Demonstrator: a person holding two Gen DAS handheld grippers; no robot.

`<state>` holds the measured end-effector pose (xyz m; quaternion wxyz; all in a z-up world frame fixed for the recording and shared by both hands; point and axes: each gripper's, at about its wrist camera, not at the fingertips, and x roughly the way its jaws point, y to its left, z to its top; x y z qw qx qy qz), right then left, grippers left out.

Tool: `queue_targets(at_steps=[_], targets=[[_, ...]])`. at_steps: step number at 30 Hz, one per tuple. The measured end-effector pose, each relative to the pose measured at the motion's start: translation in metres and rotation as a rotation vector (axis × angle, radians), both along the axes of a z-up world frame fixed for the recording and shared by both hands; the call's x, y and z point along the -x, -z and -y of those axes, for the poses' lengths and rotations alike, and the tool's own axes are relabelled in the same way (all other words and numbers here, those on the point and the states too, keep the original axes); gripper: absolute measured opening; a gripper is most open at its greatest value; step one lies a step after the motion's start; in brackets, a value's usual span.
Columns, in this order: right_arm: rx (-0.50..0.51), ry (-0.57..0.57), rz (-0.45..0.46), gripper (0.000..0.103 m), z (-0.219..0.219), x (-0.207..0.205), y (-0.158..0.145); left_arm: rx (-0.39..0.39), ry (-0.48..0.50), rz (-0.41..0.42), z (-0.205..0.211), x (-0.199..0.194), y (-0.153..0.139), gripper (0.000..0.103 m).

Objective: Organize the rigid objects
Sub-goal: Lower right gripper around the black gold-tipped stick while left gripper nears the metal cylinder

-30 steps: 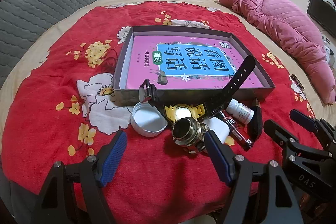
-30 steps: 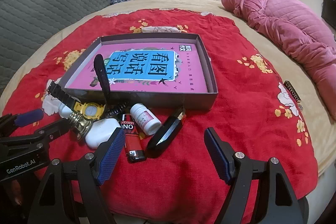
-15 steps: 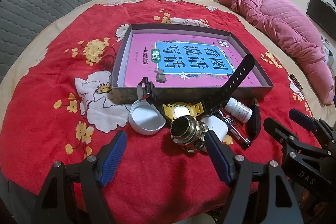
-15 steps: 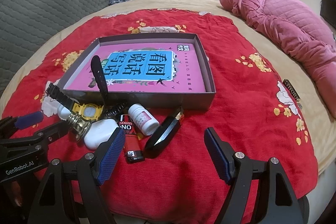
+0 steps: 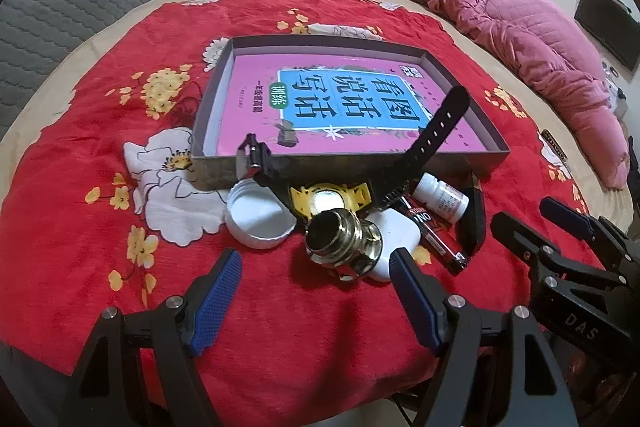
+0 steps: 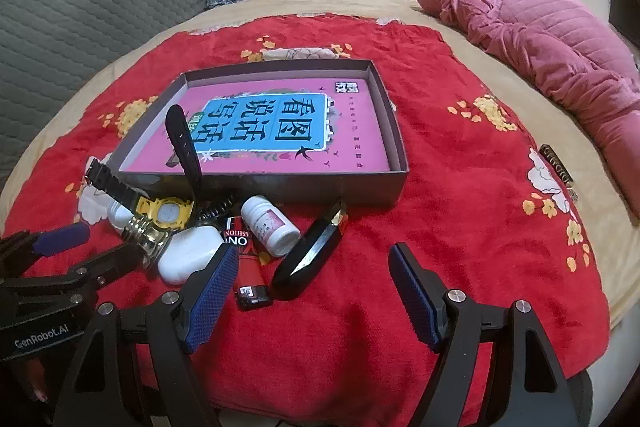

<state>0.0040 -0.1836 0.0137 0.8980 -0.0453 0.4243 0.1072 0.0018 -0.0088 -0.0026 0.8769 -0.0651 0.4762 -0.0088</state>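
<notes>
Red floral cloth point(image 5: 100, 131), frame centre: one grey box point(image 5: 212, 99) holding one pink book point(image 5: 344, 103). Below its front wall: one watch point(image 5: 332, 197), one lighter point(image 6: 246, 263), one pill bottle point(image 6: 270, 225), one white cap point(image 5: 260, 217). Left gripper point(image 5: 316, 297) and right gripper point(image 6: 312, 293) both spread wide, empty.

A red floral cloth point(image 5: 280, 307) on the bed point(image 6: 460, 39) carries a grey box point(image 5: 340, 169).

Red flowered cloth point(image 5: 100, 131), grey box point(image 5: 440, 163) with pink-and-blue book point(image 5: 348, 99), yellow-faced black-strapped watch point(image 5: 330, 197), white cap point(image 5: 260, 221)
</notes>
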Motion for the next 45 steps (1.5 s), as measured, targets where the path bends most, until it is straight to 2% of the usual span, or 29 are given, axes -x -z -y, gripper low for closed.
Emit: queue_targets(at_steps=[6,11,24,32,45], targets=[[-0.012,0.005,-0.019,0.078,0.002,-0.003,0.005,-0.022,0.018,-0.013,0.005,-0.005,0.004,0.075],[-0.02,0.008,-0.03,0.078,0.005,-0.005,0.008,-0.072,0.035,-0.015,0.01,-0.011,0.008,0.075],[-0.026,0.007,-0.051,0.078,0.007,-0.01,0.016,-0.109,0.044,-0.012,0.012,-0.021,0.016,0.075],[-0.028,0.017,-0.083,0.078,0.007,-0.022,0.029,-0.082,0.009,-0.031,-0.004,-0.026,0.02,0.073],[-0.039,0.062,-0.141,0.078,0.016,-0.038,0.048,-0.055,0.023,-0.035,-0.009,-0.028,0.022,0.071]])
